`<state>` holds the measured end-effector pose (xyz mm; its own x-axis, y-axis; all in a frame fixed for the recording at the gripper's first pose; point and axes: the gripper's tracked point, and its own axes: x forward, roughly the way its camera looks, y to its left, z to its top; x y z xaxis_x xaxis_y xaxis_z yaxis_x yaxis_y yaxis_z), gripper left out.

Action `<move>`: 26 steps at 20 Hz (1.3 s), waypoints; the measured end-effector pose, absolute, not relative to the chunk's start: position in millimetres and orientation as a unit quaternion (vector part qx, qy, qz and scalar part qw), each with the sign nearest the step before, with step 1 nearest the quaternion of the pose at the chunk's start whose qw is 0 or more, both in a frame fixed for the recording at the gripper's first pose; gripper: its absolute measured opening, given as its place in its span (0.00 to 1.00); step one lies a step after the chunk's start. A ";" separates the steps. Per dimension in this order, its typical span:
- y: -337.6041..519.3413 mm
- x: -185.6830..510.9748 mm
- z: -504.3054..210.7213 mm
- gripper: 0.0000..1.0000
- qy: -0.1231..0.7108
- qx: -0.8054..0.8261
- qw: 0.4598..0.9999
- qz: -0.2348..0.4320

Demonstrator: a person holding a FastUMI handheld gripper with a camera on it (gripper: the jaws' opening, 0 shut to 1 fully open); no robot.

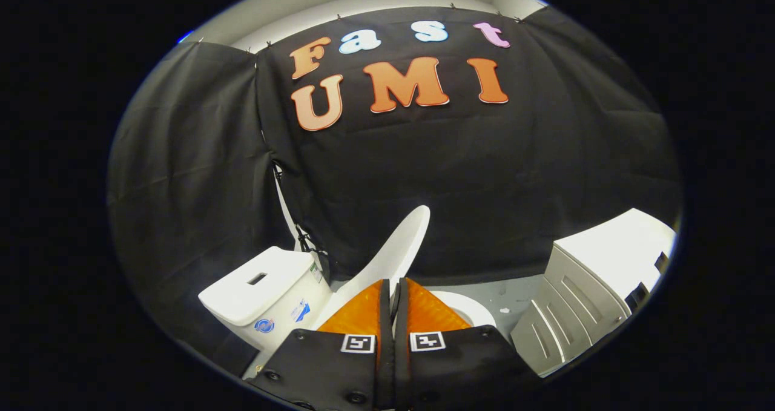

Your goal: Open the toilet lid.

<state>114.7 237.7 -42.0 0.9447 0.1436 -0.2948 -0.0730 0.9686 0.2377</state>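
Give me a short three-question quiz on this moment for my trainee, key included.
1. True or false: the toilet lid is raised off the seat.
2. How do the tongs stand? A) wide open B) closed, lid edge between the fingers
3. What stands beside the toilet, opposite the tank?

Key: 1 true; 2 B; 3 a white cabinet.

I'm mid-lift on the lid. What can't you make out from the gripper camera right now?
- Lower edge of the raised white plastic toilet lid, gripper view: hidden behind the gripper, so real contact is unconfirmed though the fingers look closed on it.
- White seat ring: mostly hidden behind the fingers.
- White ceramic tank stickers: too small.
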 end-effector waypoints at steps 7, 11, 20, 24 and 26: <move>292.9 120.8 -0.3 0.08 0.139 0.055 0.986 0.081; 324.3 121.1 17.7 0.07 0.126 0.044 0.986 0.099; 397.2 123.6 48.8 0.08 0.112 0.001 0.985 0.130; 433.6 123.0 58.8 0.08 0.098 -0.023 0.984 0.146; 445.2 121.1 60.6 0.08 0.085 -0.032 0.985 0.148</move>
